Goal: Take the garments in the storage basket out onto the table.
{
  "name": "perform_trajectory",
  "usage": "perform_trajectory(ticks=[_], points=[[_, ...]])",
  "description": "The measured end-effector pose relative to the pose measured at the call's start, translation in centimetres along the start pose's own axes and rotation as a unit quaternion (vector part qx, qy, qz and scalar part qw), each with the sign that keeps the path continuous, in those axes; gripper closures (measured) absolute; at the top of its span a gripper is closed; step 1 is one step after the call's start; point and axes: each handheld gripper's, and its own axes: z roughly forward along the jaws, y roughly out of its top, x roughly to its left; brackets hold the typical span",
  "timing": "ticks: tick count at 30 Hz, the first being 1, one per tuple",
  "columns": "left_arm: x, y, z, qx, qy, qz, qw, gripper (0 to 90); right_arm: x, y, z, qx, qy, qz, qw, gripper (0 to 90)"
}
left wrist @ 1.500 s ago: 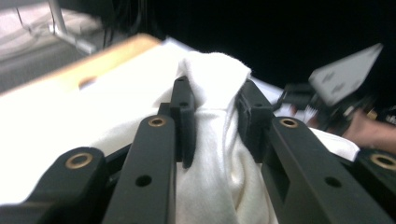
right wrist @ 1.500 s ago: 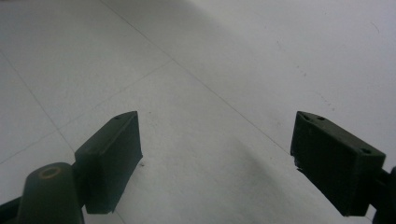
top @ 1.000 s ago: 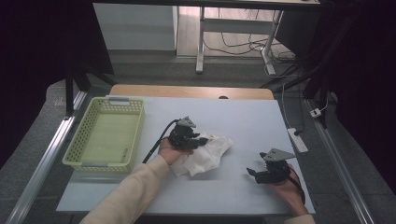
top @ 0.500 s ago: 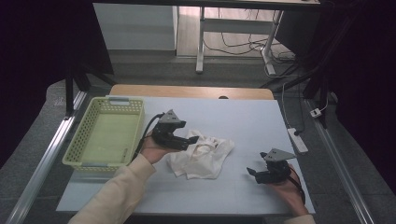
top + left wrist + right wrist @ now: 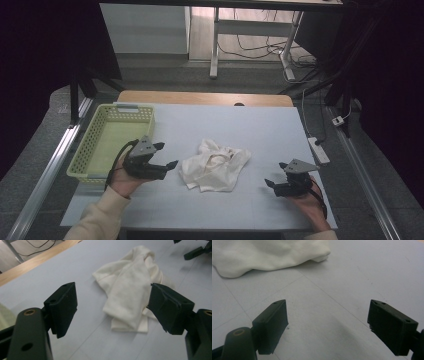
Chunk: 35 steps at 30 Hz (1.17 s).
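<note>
One fixed overhead camera, two cameras riding the grippers.

The high view looks forward and down from the near edge of the table [image 5: 280,130], taking in its whole top, the basket [image 5: 112,142] at the left edge and the floor beyond. The left gripper view sits low and close, facing across the cloth [image 5: 132,290] toward the right edge. The right gripper view sits lower still, facing the cloth's fringe. All three views share the cloth.

Dim room with dark edges, desk [image 5: 260,130] evenly lit from above, soft shadows, near fingers [image 5: 272,325] slightly blurred
</note>
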Motion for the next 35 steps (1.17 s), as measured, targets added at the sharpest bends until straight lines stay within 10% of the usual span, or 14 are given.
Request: perform_trajectory(ticks=[11,35], points=[[0.8,-3.5,-1.4,0.014,0.005,-0.026,0.9996,23.7,0.0,0.1,-0.4,-0.014,-0.001,-0.003,0.9999,17.6],[1.5,-4.4,-1.8,0.011,0.014,-0.041,0.999,23.7,0.2,0.2,-0.7,-0.03,-0.002,-0.01,0.9995,18.5]])
